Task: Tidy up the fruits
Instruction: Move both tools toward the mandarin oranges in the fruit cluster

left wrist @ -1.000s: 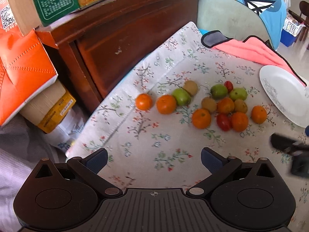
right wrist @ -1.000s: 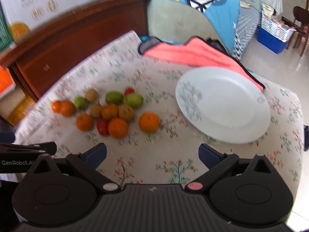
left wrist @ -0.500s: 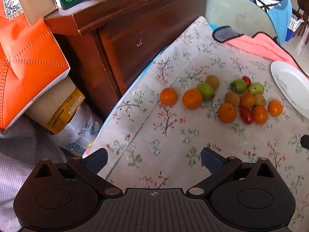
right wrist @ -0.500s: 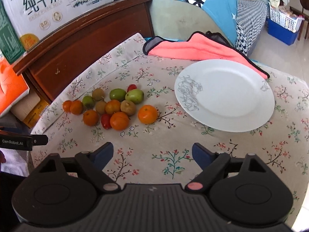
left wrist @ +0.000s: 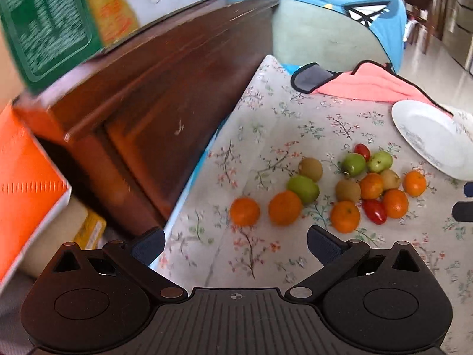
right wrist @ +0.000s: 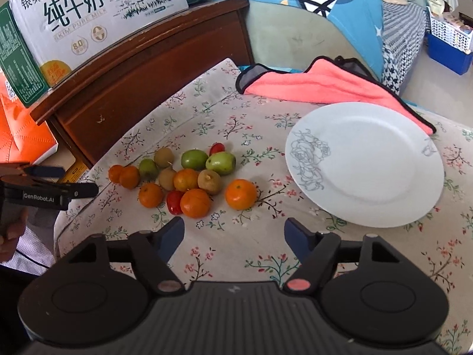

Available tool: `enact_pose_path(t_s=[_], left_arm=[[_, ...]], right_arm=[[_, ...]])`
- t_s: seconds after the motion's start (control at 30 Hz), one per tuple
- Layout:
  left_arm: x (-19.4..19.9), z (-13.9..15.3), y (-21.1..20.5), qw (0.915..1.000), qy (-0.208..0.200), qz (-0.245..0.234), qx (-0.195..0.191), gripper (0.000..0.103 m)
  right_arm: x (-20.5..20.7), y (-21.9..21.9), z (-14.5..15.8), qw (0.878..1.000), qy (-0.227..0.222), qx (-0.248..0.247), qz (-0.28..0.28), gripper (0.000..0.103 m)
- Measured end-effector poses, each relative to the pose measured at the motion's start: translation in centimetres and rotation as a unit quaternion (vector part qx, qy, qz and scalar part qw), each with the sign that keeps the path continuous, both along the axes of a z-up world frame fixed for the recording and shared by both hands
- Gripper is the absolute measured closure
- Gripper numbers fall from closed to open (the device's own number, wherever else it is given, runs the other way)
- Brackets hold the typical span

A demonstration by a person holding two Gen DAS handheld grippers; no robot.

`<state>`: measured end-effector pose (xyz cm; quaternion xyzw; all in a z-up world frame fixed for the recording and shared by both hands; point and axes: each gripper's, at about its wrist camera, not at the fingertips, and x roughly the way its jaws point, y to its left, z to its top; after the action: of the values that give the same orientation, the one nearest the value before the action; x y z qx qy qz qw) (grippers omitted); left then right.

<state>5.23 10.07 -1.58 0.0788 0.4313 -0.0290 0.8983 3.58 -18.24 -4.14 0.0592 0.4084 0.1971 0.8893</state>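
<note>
A cluster of fruit lies on the floral cloth: several oranges, green apples, brown kiwis and red tomatoes. It also shows in the left wrist view, with the leftmost orange nearest. An empty white plate sits right of the fruit; its edge shows in the left wrist view. My left gripper is open and empty, just short of the leftmost oranges. My right gripper is open and empty, in front of the rightmost orange.
A dark wooden cabinet stands behind the table's left edge, with a milk carton box on top and an orange box beside it. A pink cloth lies behind the plate. The left gripper shows in the right view.
The left gripper has moved closer to the leftmost oranges and swung right. The right gripper has moved in slightly toward the fruit. Both stay open.
</note>
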Motion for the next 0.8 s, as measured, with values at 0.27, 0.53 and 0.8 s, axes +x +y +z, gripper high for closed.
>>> enact_pose_path(t_s=[0.27,0.53,0.8], left_arm=[[1.6,-0.9,0.0,0.998,-0.02,-0.055,0.024,0.007],[2.9,-2.3,0.0,0.9936,-0.007,-0.112,0.014,0.021],[3.7,-2.6,0.3,0.9871,-0.002,-0.158,-0.025,0.037]], right_arm=[[1.6,0.1,-1.3,1.0,0.022,0.007,0.002,0.042],[3.0,0.4,-2.1,0.999,0.034,0.02,0.007,0.055],[4.0,0.5,-2.4,0.999,0.04,0.027,0.003,0.059]])
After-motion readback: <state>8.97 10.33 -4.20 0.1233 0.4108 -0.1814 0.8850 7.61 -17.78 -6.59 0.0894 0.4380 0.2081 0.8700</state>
